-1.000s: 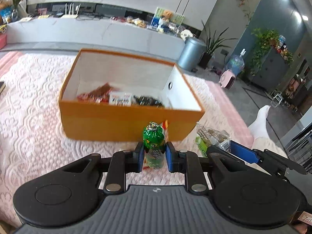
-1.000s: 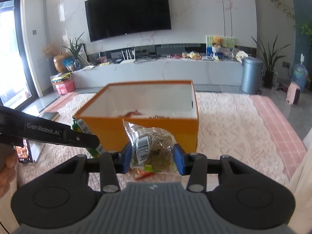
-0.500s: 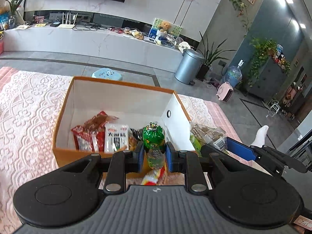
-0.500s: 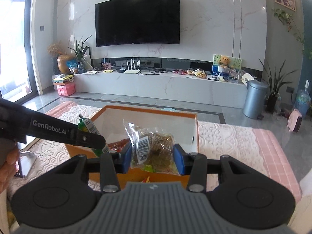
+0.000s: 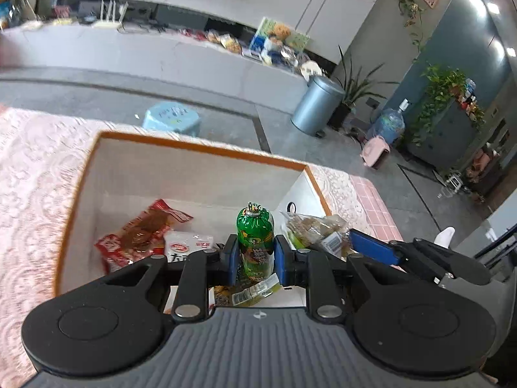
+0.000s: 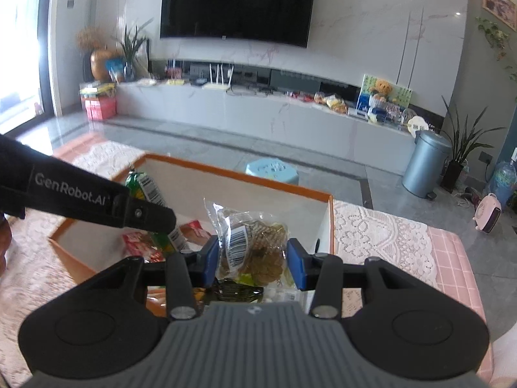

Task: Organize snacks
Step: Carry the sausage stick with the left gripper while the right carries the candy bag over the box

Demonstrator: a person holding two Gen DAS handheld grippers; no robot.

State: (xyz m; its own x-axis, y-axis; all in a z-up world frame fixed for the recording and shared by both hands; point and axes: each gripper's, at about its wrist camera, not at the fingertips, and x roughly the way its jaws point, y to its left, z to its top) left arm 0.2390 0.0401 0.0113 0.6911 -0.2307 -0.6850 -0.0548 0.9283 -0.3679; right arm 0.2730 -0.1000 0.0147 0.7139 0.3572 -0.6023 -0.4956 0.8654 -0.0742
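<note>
Two tongs, left tongs [image 5: 255,260] gripping green packet [image 5: 255,242], right tongs [image 6: 252,260] clear packet [image 6: 250,245], one box [image 5: 200,148]

Each camera sits on its gripper, close behind the fingers, looking forward and steeply down into the box [image 5: 200,148] [image 6: 239,176]. The left view faces the room's right corner; the right view faces the TV [image 6: 237,1] wall. Both share the box, bin [image 5: 315,105] [image 6: 425,163] and stool [image 5: 173,118] [image 6: 271,171].
</note>
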